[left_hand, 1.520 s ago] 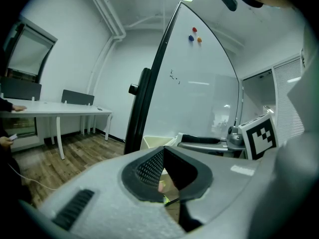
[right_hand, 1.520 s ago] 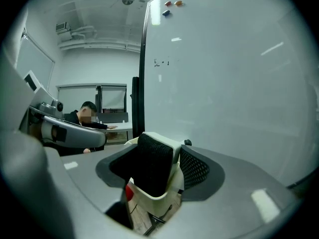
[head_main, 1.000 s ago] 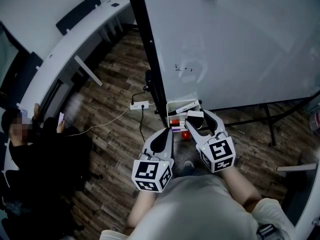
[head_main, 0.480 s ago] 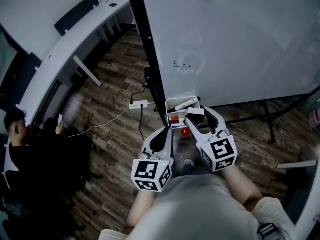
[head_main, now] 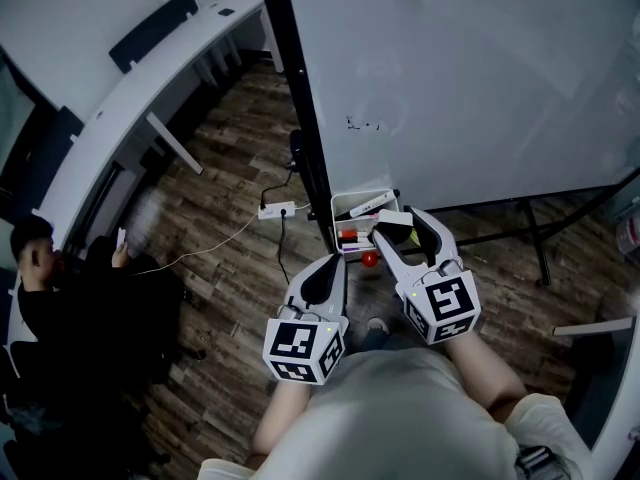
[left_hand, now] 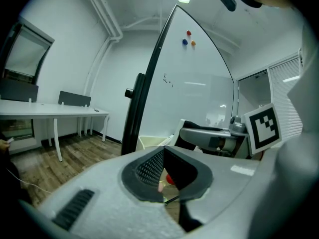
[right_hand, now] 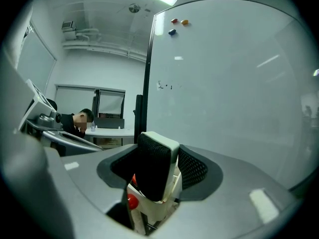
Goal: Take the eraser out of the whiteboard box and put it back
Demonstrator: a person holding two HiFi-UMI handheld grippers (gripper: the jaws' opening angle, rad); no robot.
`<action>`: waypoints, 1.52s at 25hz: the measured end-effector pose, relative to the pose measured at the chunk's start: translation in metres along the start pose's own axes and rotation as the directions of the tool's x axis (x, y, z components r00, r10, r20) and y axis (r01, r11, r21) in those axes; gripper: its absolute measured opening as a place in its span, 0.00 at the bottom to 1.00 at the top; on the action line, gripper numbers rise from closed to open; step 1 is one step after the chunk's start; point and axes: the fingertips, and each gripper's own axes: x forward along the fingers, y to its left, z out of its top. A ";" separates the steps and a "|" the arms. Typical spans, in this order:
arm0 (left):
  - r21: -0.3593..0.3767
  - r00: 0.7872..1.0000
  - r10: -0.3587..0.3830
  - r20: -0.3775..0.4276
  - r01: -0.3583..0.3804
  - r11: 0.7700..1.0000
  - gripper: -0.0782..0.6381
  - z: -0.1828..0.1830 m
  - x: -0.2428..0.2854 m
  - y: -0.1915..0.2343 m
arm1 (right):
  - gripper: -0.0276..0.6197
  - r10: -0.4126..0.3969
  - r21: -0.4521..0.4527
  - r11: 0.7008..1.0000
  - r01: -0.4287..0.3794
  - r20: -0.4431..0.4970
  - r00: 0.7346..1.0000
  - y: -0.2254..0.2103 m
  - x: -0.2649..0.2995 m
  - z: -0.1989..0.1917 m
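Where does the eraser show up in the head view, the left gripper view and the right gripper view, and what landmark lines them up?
Head view: the black-felt eraser with a white back is low centre, between the right gripper's jaws.
Left gripper view: right of centre, only partly seen.
Right gripper view: bottom centre, between the jaws.
Shared landmark: the whiteboard.

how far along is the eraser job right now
Done: the eraser is out of the whiteboard box. In hand: the right gripper grips it just above the box, while the left gripper is shut and empty. Left: lower the eraser back into the box and let go.
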 end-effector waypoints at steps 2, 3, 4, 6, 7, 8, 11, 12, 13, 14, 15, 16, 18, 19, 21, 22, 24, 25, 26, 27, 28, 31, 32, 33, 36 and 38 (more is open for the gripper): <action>0.001 1.000 -0.002 0.001 0.002 1.000 0.12 0.000 -0.002 -0.001 | 0.43 -0.002 0.001 1.000 0.002 0.010 1.000 0.001 -0.003 0.004; 0.002 1.000 -0.003 0.001 0.003 1.000 0.12 0.000 -0.003 -0.002 | 0.43 -0.003 0.002 1.000 0.003 0.015 1.000 0.001 -0.004 0.006; 0.002 1.000 -0.003 0.002 0.003 1.000 0.12 0.000 -0.003 -0.003 | 0.43 -0.004 0.004 1.000 0.004 0.020 1.000 0.002 -0.006 0.008; 0.001 1.000 -0.005 0.001 0.005 1.000 0.12 0.000 -0.005 -0.004 | 0.43 -0.006 0.004 1.000 0.006 0.027 1.000 0.003 -0.009 0.011; 0.002 1.000 -0.007 0.001 0.007 1.000 0.12 0.000 -0.006 -0.005 | 0.43 -0.008 0.004 1.000 0.008 0.030 1.000 0.003 -0.010 0.012; 0.003 1.000 -0.008 0.000 0.008 1.000 0.12 -0.001 -0.006 -0.006 | 0.43 -0.010 0.004 1.000 0.010 0.033 0.999 0.003 -0.012 0.013; 0.005 1.000 -0.012 0.001 0.012 1.000 0.12 -0.002 -0.007 -0.008 | 0.43 -0.015 0.005 1.000 0.015 0.040 0.999 0.003 -0.016 0.015; 0.006 1.000 -0.014 0.002 0.014 1.000 0.12 -0.002 -0.008 -0.009 | 0.43 -0.016 0.005 1.000 0.016 0.043 0.999 0.004 -0.017 0.016; 0.007 1.000 -0.015 0.003 0.015 1.000 0.12 -0.002 -0.009 -0.010 | 0.43 -0.017 0.005 1.000 0.017 0.046 0.999 0.004 -0.019 0.017; 0.007 1.000 -0.017 0.004 0.017 1.000 0.12 -0.002 -0.010 -0.011 | 0.43 -0.018 0.005 1.000 0.018 0.048 0.999 0.005 -0.021 0.018; 0.007 1.000 -0.018 0.004 0.018 1.000 0.12 -0.002 -0.011 -0.012 | 0.43 -0.020 0.005 1.000 0.019 0.050 0.999 0.005 -0.023 0.018; 0.007 1.000 -0.019 0.003 0.019 1.000 0.12 -0.003 -0.012 -0.013 | 0.43 -0.021 0.005 1.000 0.021 0.052 0.998 0.006 -0.025 0.019; 0.008 1.000 -0.022 0.001 0.022 1.000 0.12 -0.004 -0.013 -0.015 | 0.43 -0.023 0.006 1.000 0.023 0.055 0.998 0.007 -0.028 0.020; 0.008 1.000 -0.023 0.000 0.023 1.000 0.12 -0.005 -0.014 -0.015 | 0.43 -0.023 0.006 1.000 0.023 0.056 0.998 0.008 -0.030 0.020; 0.007 1.000 -0.026 -0.001 0.026 1.000 0.12 -0.007 -0.017 -0.017 | 0.43 -0.026 0.008 1.000 0.025 0.059 0.998 0.010 -0.033 0.021; 0.007 1.000 -0.028 0.000 0.028 1.000 0.12 -0.007 -0.018 -0.018 | 0.43 -0.028 0.009 1.000 0.027 0.062 0.998 0.010 -0.036 0.021; 0.007 1.000 -0.030 0.001 0.030 1.000 0.12 -0.009 -0.022 -0.020 | 0.43 -0.033 0.011 0.999 0.033 0.067 0.997 0.012 -0.041 0.022; 0.007 1.000 -0.032 0.001 0.032 0.999 0.12 -0.010 -0.024 -0.020 | 0.43 -0.035 0.012 0.999 0.035 0.070 0.997 0.013 -0.043 0.023; 0.007 0.999 -0.032 0.001 0.032 0.999 0.12 -0.011 -0.026 -0.021 | 0.43 -0.037 0.012 0.999 0.036 0.073 0.997 0.015 -0.046 0.024; 0.007 0.999 -0.033 0.000 0.033 0.999 0.12 -0.012 -0.028 -0.022 | 0.43 -0.038 0.013 0.999 0.037 0.077 0.996 0.016 -0.049 0.025; 0.007 0.999 -0.034 -0.002 0.034 0.999 0.12 -0.013 -0.030 -0.023 | 0.43 -0.039 0.014 0.999 0.038 0.081 0.996 0.018 -0.051 0.026; 0.007 0.999 -0.037 -0.009 0.037 0.999 0.12 -0.018 -0.036 -0.026 | 0.43 -0.042 0.019 0.999 0.040 0.089 0.995 0.023 -0.058 0.027; 0.006 0.999 -0.038 -0.010 0.038 0.999 0.12 -0.020 -0.038 -0.027 | 0.43 -0.042 0.020 0.999 0.041 0.091 0.995 0.024 -0.060 0.028; 0.006 0.999 -0.038 -0.010 0.038 0.999 0.12 -0.021 -0.040 -0.028 | 0.43 -0.043 0.020 0.999 0.041 0.093 0.995 0.025 -0.062 0.028; 0.005 0.999 -0.038 -0.010 0.039 0.999 0.12 -0.023 -0.046 -0.031 | 0.43 -0.045 0.020 0.999 0.043 0.102 0.994 0.030 -0.069 0.031; 0.004 0.999 -0.037 -0.010 0.037 0.999 0.12 -0.024 -0.050 -0.032 | 0.43 -0.046 0.019 0.999 0.044 0.109 0.993 0.033 -0.074 0.033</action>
